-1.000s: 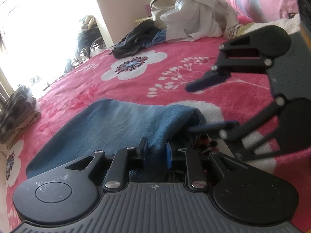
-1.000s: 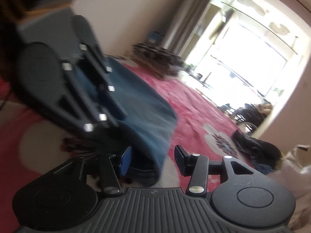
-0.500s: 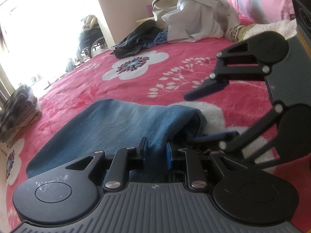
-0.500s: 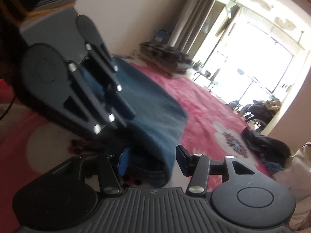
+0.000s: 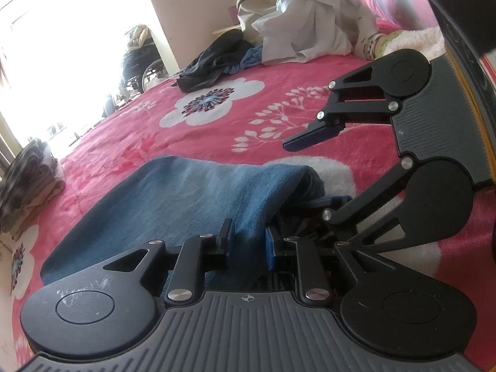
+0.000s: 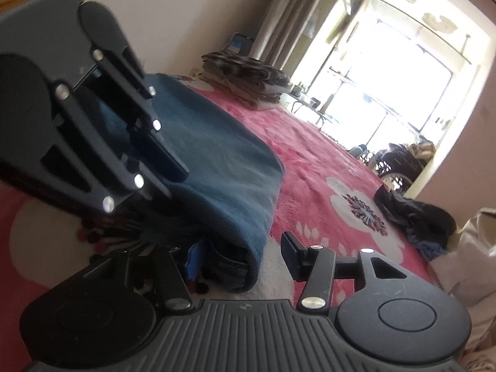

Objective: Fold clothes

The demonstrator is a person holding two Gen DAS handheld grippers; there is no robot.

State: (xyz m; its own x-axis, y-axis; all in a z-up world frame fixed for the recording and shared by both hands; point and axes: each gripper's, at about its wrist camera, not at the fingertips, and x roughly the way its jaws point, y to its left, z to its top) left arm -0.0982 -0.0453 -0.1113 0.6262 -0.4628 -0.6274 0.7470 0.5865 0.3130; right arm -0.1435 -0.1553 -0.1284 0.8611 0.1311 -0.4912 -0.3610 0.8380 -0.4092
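A blue garment (image 5: pixel 186 198) lies folded on the pink floral bedspread (image 5: pixel 139 130). My left gripper (image 5: pixel 247 243) is shut on its near edge, with cloth bunched between the fingers. My right gripper (image 5: pixel 299 172) is open at the garment's right corner, one finger raised above the fold and the other tucked low beside it. In the right wrist view the right gripper (image 6: pixel 241 257) straddles the folded corner of the blue garment (image 6: pixel 217 161) with jaws wide apart. The left gripper (image 6: pixel 161 161) is clamped on the cloth at upper left.
Unfolded clothes are heaped at the far end: a white garment (image 5: pixel 310 31) and a black one (image 5: pixel 210 65). A folded stack (image 5: pixel 28 179) sits at the bed's left edge, also in the right wrist view as a folded stack (image 6: pixel 248 77). A wheelchair (image 5: pixel 139 65) stands beyond the bed.
The right gripper has shifted a little up and to the right by the garment's corner, still open. The left gripper keeps its hold and has not moved.
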